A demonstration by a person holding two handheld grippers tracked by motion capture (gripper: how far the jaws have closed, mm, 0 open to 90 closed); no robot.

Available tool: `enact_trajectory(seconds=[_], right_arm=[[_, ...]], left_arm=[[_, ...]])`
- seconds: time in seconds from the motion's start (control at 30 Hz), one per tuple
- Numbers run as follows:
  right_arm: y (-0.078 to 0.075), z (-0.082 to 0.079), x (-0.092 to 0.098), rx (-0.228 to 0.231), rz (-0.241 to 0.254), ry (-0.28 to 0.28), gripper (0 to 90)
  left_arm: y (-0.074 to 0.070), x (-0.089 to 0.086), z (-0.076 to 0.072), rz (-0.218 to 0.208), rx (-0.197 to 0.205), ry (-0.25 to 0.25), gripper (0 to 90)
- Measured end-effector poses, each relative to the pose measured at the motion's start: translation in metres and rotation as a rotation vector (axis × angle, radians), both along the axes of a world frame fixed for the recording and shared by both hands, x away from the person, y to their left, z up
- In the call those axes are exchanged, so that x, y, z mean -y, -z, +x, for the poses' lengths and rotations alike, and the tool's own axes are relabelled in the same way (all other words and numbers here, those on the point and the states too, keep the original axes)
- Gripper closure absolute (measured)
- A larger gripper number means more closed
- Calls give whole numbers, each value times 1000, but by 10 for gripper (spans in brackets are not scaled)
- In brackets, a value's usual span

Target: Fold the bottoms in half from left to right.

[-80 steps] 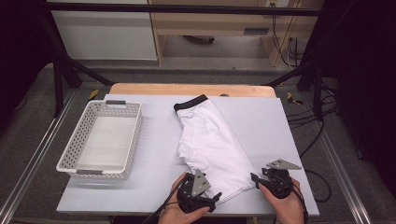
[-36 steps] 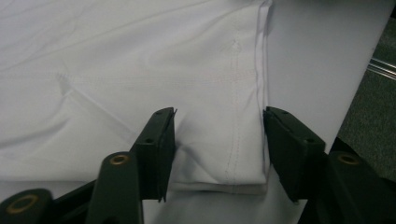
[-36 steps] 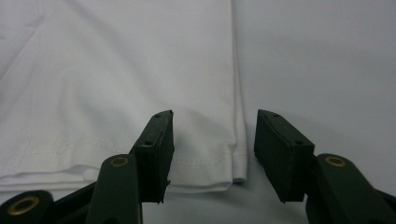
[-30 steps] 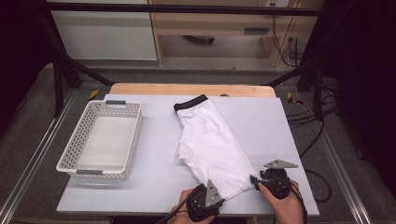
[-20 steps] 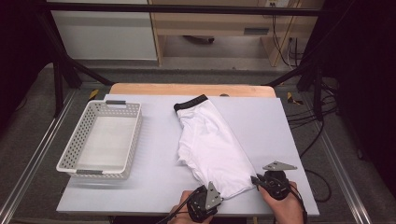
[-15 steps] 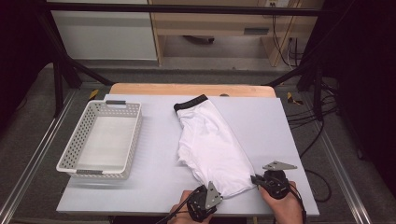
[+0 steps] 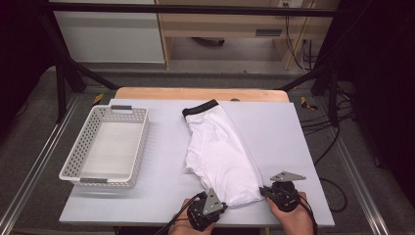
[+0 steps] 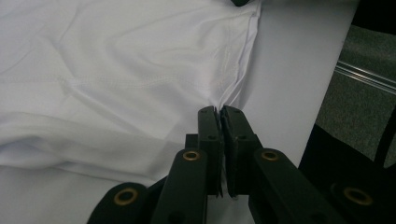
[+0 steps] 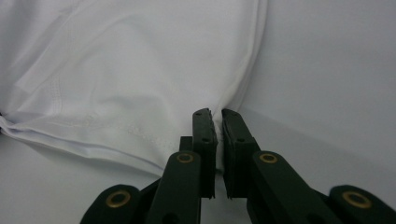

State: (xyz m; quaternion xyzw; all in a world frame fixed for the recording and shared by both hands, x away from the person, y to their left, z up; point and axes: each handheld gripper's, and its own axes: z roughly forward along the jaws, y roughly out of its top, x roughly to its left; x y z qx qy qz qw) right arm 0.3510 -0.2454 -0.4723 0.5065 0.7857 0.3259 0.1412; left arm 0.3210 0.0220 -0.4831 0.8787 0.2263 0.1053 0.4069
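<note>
High view: white garment [image 7: 222,156] lies flat mid-tabletop [image 7: 274,122], basket [image 7: 105,147] alongside. Left hand-held gripper [image 8: 219,111] has just closed, clamped on one near hem corner; right hand-held gripper [image 9: 216,113] likewise clamps the other, likely for folding.

white boxer shorts [image 7: 220,154] lie on the table [image 7: 293,142]; left gripper [image 7: 215,199] and right gripper [image 7: 265,190] pinch their near hem; a basket [image 7: 139,142] sits left.

No legible text, label, brand, number or sign in any view. Checked the white garment [image 7: 222,156] and its black waistband [image 7: 200,107] at 12 o'clock (plain, no print readable), and the white basket [image 7: 73,169] at 9 o'clock: unmarked.
</note>
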Motion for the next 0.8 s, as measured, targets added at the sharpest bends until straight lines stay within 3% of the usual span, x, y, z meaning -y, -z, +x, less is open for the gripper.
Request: enact_trajectory(seconds=[0.17,0.37,0.43,0.57,0.8], right_arm=[[1,-2,-3,7,-5,16,856],[2,-4,-3,26,-7,11,856],[2,-4,-2,28,-8,3,857],[2,-3,-1,24,6,-4,859],[0,-5,-9,22,-18,-8,861]], left_arm=[[0,-6,2,-5,-12,9,867],[2,-4,-2,-10,4,-16,867],[2,-5,0,-28,-22,-23,867],[2,-5,1,-29,-34,-20,867],[-6,-15,7,-25,-50,5,868]])
